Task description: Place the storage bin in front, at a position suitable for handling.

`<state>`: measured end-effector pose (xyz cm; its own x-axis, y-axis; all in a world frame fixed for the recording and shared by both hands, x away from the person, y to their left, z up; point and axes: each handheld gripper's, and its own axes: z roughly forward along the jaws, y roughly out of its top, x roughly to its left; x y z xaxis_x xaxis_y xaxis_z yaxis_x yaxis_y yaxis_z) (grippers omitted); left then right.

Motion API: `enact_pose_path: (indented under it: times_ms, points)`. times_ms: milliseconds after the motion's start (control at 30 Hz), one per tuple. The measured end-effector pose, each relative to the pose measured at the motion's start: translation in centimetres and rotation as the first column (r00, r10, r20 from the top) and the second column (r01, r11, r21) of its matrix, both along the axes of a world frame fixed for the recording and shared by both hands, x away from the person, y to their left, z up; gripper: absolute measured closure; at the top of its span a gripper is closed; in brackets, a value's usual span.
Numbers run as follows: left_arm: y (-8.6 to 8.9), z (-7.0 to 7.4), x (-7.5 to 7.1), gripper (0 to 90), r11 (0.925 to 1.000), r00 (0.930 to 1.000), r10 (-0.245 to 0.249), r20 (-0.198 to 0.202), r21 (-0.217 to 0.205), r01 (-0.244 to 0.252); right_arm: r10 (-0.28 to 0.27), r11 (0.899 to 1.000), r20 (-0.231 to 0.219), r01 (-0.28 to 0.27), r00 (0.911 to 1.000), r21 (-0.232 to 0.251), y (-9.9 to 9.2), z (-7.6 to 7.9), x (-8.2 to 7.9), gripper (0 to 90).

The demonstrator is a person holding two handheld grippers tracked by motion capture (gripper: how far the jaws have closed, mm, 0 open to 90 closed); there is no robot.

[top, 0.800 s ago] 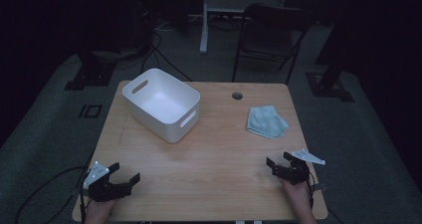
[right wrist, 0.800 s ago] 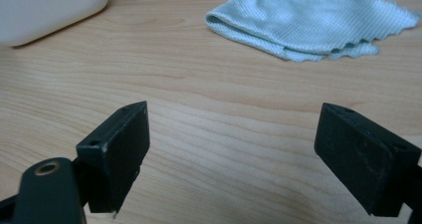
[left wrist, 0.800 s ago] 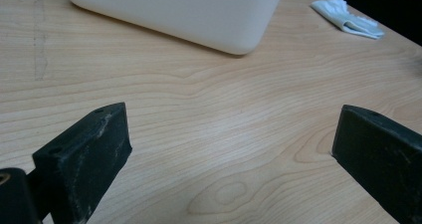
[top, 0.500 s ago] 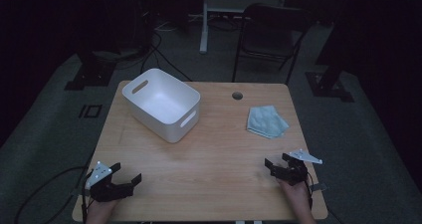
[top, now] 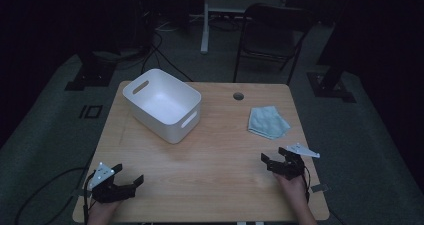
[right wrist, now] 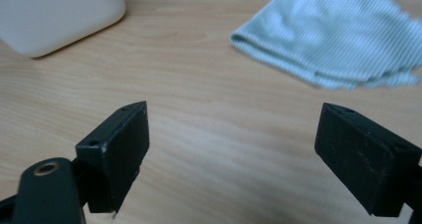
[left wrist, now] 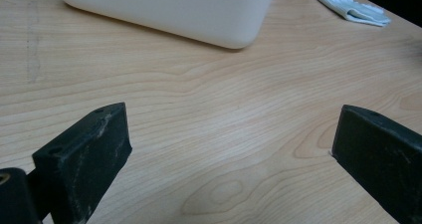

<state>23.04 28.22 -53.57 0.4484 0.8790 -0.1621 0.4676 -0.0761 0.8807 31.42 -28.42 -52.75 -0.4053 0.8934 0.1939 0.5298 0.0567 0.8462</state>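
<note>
High view: left gripper lower left, right gripper lower right, both with jaws apart and empty; folded cloth right of centre, just above the right gripper, near the white bin.

Left gripper view: cloth upper right, well beyond the jaws.

Right gripper view: cloth upper right, near the spread jaws, not touching.

No writing is legible.

white bin, pale blue ribbed cloth, black grippers

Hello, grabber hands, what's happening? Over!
Left gripper open, empty, near table edge. Right gripper open, empty, nearest the folded cloth. Cloth untouched, beside white bin. Nothing in the way.
</note>
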Motion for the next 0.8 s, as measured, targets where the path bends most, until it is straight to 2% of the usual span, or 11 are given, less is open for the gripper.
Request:
enact_pose_path:
  times_ms: [133, 367, 667, 800]
  points:
    - [0.0, 0.0, 0.0, 2.1, 1.0000, 1.0000, -0.007, -0.002, 0.001, 0.007, -0.004, 1.000, 0.020, 0.004, 0.9998, -0.001, 0.1, 0.8, 0.6, 13.8]
    - [0.0, 0.0, 0.0, 2.1, 1.0000, 0.9999, -0.009, -0.005, -0.003, 0.009, -0.005, 1.000, 0.027, 0.005, 0.9996, 0.006, 0.7, 1.6, 1.7, 13.8]
    - [0.0, 0.0, 0.0, 2.1, 0.9999, 0.9999, -0.013, -0.005, -0.007, 0.013, 0.036, 0.999, 0.028, -0.036, 0.9990, -0.010, 2.8, 2.4, 2.9, 14.2]
    - [0.0, -0.1, 0.0, 2.1, 0.9999, 0.9999, -0.013, -0.006, -0.010, 0.013, 0.052, 0.999, 0.024, -0.052, 0.9983, 0.004, 3.9, 2.9, 3.6, 14.2]
